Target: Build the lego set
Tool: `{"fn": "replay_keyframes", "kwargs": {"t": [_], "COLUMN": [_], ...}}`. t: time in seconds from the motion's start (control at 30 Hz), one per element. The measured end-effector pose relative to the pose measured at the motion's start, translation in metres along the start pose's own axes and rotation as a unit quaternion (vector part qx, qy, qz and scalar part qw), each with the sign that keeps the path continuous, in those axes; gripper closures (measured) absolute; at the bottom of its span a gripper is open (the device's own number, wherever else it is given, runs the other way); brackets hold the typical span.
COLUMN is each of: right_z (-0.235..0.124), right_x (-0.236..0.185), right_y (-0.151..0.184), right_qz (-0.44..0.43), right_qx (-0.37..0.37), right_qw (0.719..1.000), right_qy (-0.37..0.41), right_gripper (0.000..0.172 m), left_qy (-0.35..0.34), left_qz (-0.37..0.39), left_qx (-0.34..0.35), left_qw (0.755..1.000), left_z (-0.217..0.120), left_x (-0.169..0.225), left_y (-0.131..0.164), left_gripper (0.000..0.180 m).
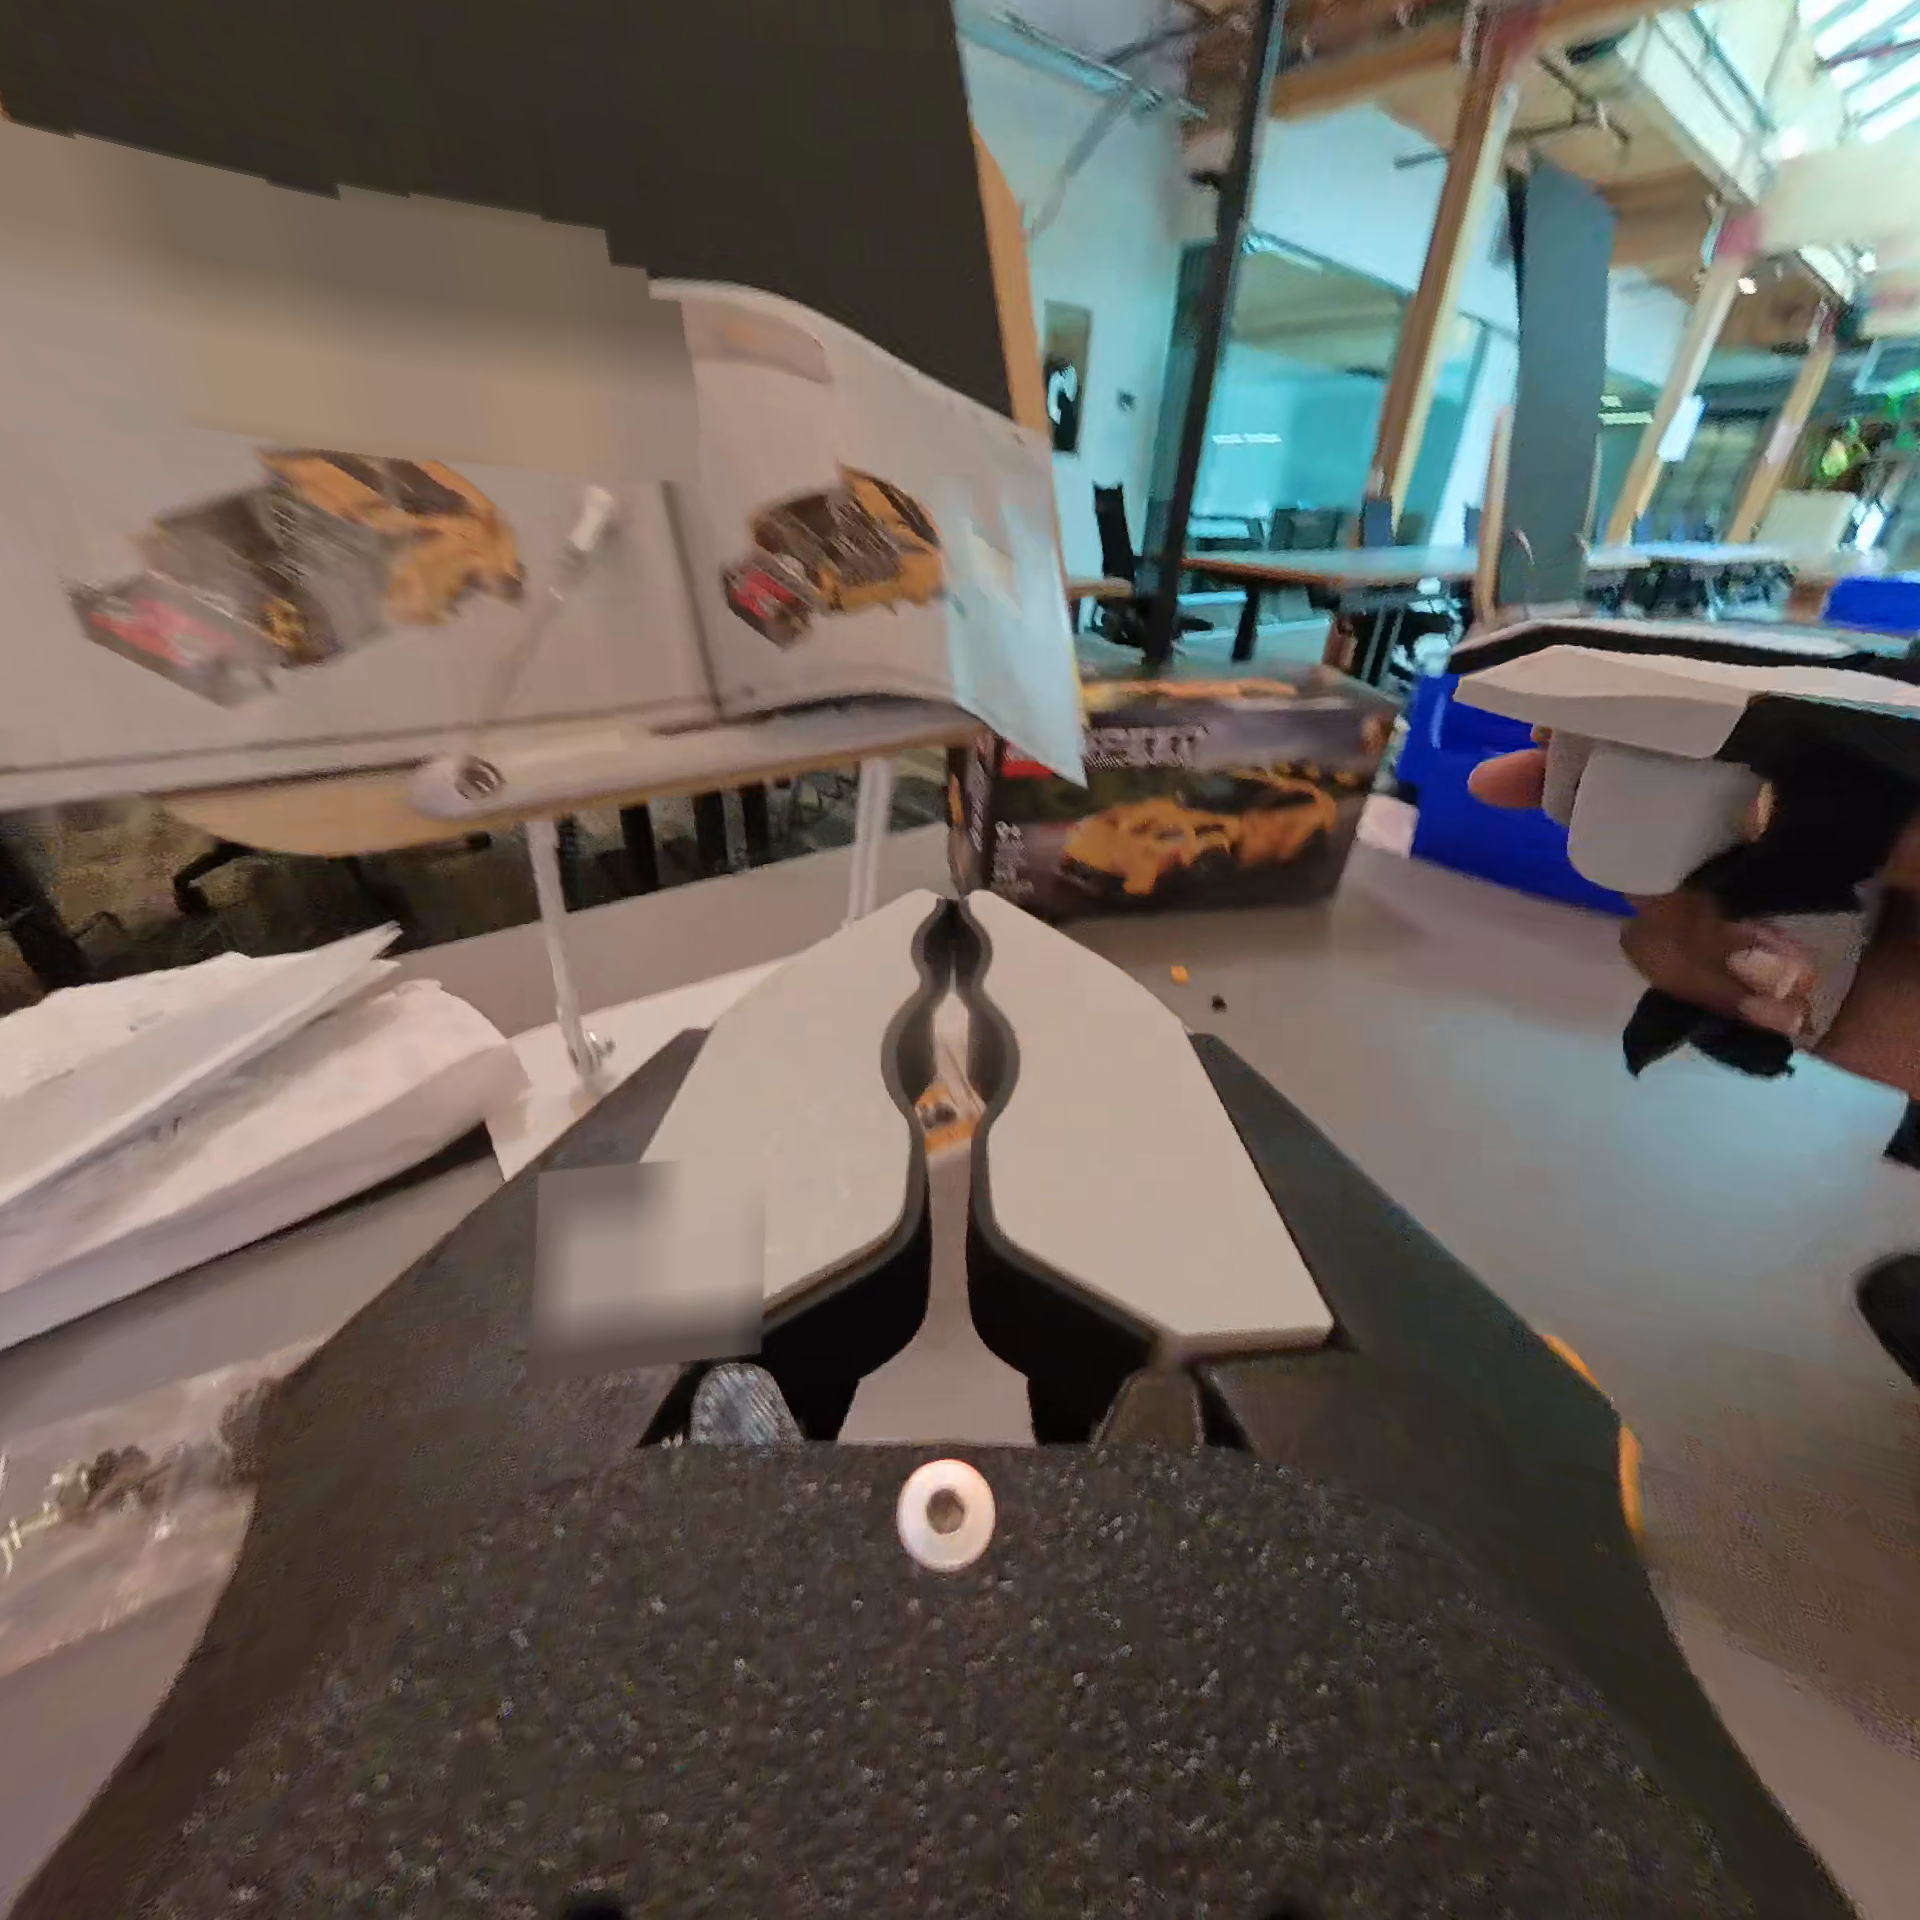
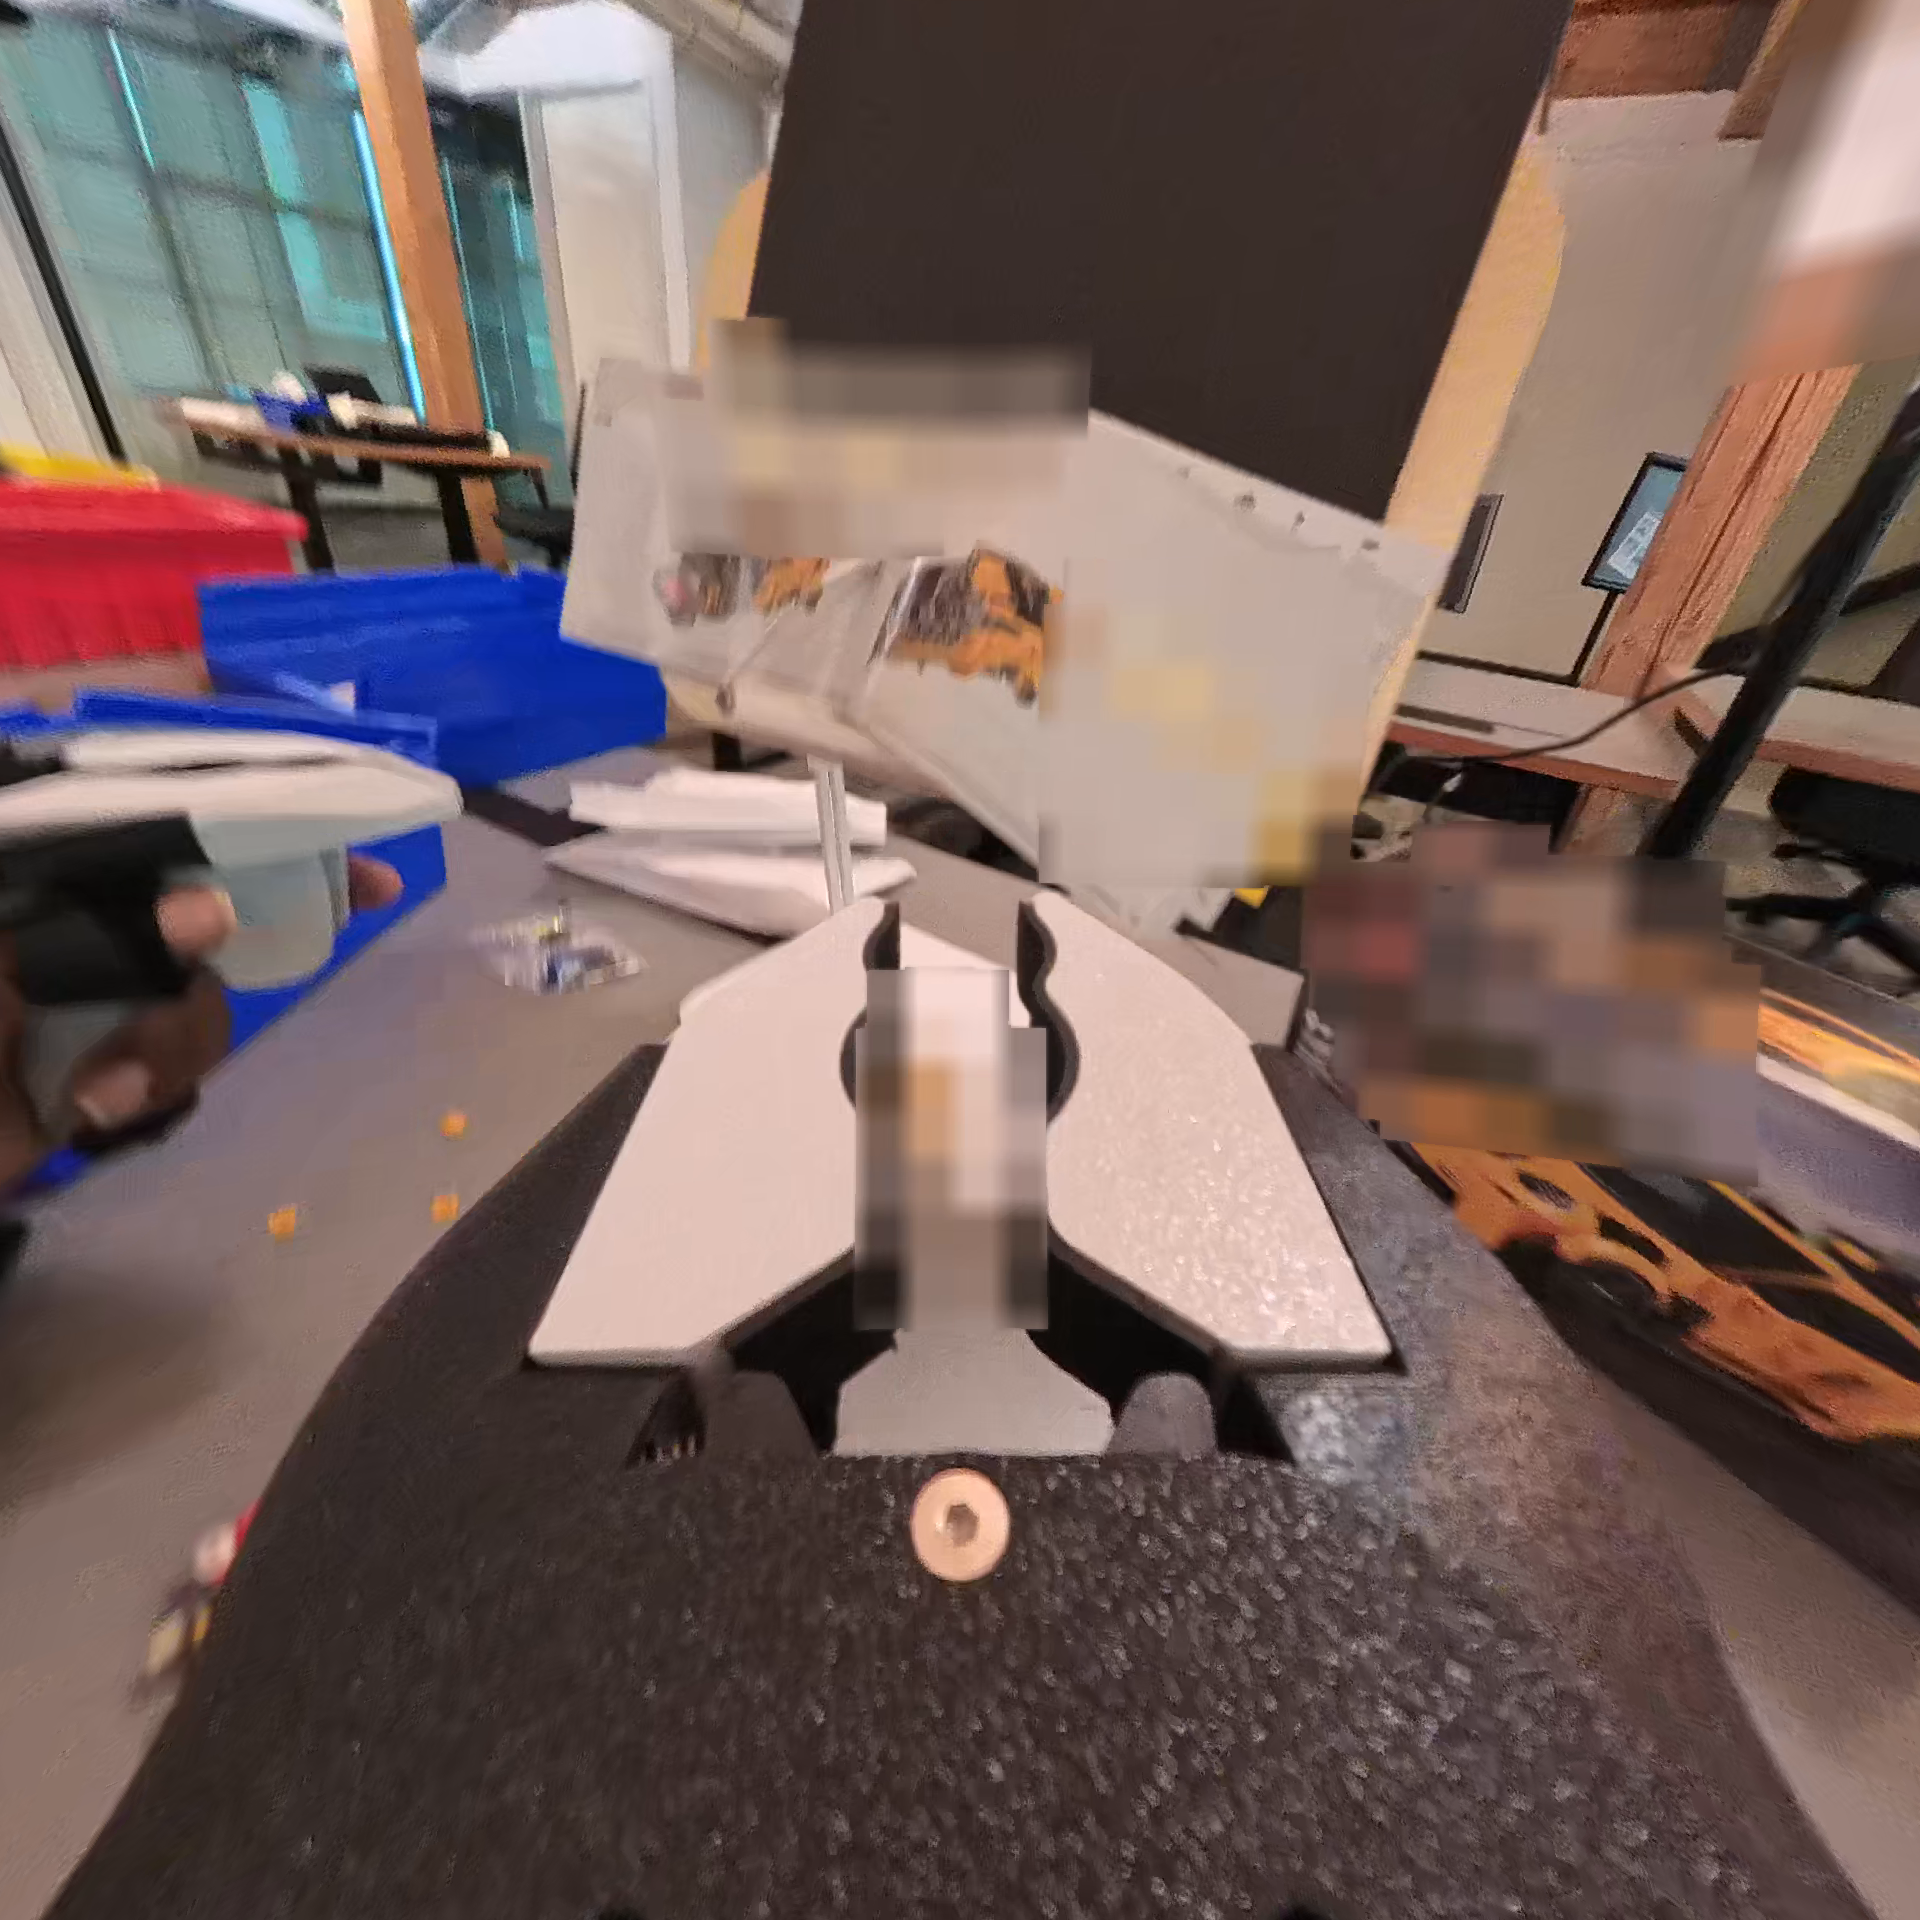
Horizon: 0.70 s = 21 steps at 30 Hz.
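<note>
My left gripper point(image 1: 951, 914) hangs above the grey table point(image 1: 1455, 1195) with its fingertips touching and nothing between them. It also shows side-on at the left of the right wrist view point(image 2: 312, 800), held by a hand. My right gripper point(image 2: 958, 914) has its fingers apart, with only a white, partly mosaicked surface showing behind the gap and no pad pressing on it. It shows at the right of the left wrist view point(image 1: 1507, 686), with nothing at its tip. Small orange pieces point(image 2: 453, 1122) lie loose on the table, and one shows in the left wrist view point(image 1: 1179, 974).
An open instruction booklet point(image 1: 520, 582) rests on a raised stand straight ahead. The set's box point(image 1: 1195, 821) stands behind it. White paper bags point(image 1: 208, 1091) lie at the left. A clear bag of parts point(image 2: 561, 951) and blue bins point(image 2: 436, 655) are at the back. The tips of one gripper are about 15 cm away from the tips of the other.
</note>
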State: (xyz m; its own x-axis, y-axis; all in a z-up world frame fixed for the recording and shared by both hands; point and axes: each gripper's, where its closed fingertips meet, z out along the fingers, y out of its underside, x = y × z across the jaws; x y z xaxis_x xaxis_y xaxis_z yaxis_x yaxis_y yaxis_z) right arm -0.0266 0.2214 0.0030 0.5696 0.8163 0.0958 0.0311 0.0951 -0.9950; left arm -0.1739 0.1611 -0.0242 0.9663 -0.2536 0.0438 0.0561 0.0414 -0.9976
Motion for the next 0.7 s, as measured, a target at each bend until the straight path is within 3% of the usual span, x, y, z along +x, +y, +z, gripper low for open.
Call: {"fn": "replay_keyframes", "kwargs": {"t": [0.13, 0.27, 0.33, 0.5, 0.7], "right_z": [0.047, 0.053, 0.058, 0.067, 0.095], "right_x": [0.025, 0.045, 0.045, 0.036, 0.042], "right_y": [-0.006, 0.039, 0.055, 0.048, 0.051], "right_qz": [-0.003, 0.029, -0.012, -0.095, -0.261], "right_qx": [0.019, 0.046, 0.022, 0.021, -0.005], "right_qw": [0.999, 0.996, 0.998, 0.994, 0.962], "right_qy": [0.041, 0.070, 0.062, 0.050, 0.078], "right_gripper": [0.152, 0.157, 0.154, 0.149, 0.144], "left_qy": [-0.036, -0.046, -0.046, -0.028, -0.019], "left_qz": [-0.019, 0.016, 0.030, 0.057, 0.106], "left_qx": [0.038, 0.014, 0.000, 0.000, -0.004], "left_qw": [0.998, 0.999, 0.998, 0.998, 0.994], "left_z": [0.014, 0.007, 0.007, 0.022, 0.047], "left_x": [-0.025, -0.038, -0.041, -0.024, -0.014], "left_y": [-0.012, 0.018, 0.028, 0.023, 0.015], "left_gripper": [0.180, 0.180, 0.180, 0.177, 0.177]}}
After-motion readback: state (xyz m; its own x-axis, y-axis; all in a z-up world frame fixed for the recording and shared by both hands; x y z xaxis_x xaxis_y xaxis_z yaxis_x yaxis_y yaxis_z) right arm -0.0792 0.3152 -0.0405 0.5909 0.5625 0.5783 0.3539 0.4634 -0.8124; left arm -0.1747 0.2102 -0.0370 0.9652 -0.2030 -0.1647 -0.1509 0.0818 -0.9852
